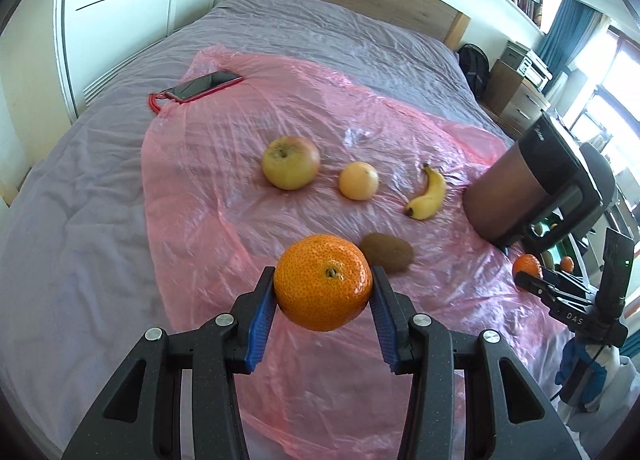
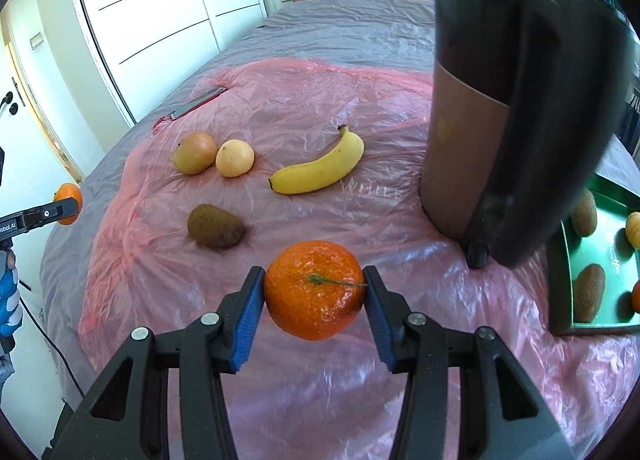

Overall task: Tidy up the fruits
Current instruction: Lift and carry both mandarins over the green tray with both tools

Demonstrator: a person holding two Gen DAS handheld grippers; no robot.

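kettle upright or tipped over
Upright: the kettle stands on its base on the pink plastic sheet, beside the green tray.

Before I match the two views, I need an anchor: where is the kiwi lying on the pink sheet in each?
Left wrist: kiwi just right of centre, behind the held mandarin.
Right wrist: kiwi left of centre, ahead-left of the other held mandarin.
Shared landmark: banana, beyond the kiwi.
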